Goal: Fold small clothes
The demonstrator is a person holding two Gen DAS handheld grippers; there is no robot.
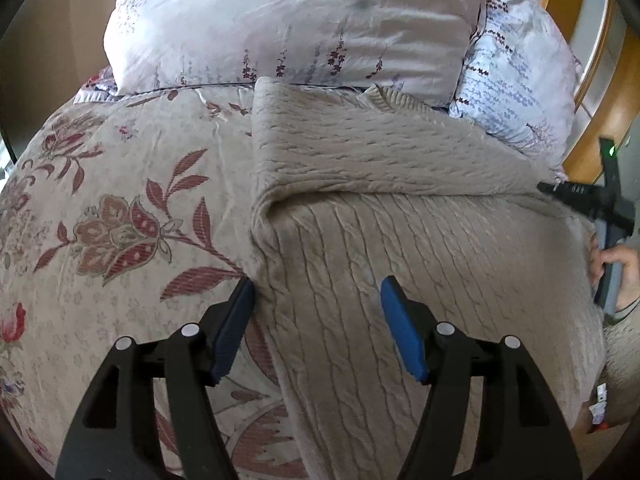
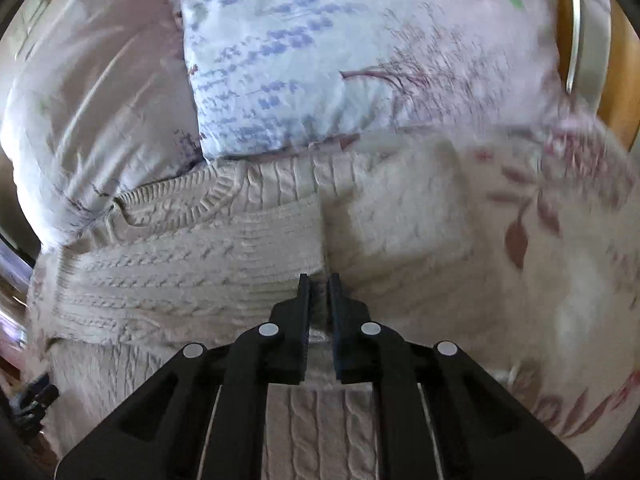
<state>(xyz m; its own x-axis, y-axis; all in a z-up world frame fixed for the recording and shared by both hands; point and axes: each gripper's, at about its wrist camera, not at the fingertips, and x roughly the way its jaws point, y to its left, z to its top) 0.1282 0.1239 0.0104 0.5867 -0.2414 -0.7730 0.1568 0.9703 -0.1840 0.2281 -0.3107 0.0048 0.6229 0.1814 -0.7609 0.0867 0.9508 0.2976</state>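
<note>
Beige cable-knit sweater lies flat on the flowered bedspread, right of the bed's middle in the left wrist view, its far edge touching the pillows. 1 fold already in it: a band of knit doubled over across the far part, ribs running crosswise, folded edge forming a soft ridge. Ribbed neckline shows at the far side, just under the pillows.

Left gripper hovers over the sweater's near left edge, jaws spread wide, nothing between them. Its left blue pad sits above the bedspread just beside the knit's border; the right one is over the knit.

Right gripper has jaws drawn narrow, a thin gap left; knit fabric fills the space behind the tips, pinched there as far as the blurred frame shows. In the left wrist view it appears at the sweater's right edge, a hand around its grey handle.

Beyond: 2 pillows, a pale pink floral pillow on the left and a white pillow with blue sprigs on the right. Curved wooden headboard at far right.
</note>
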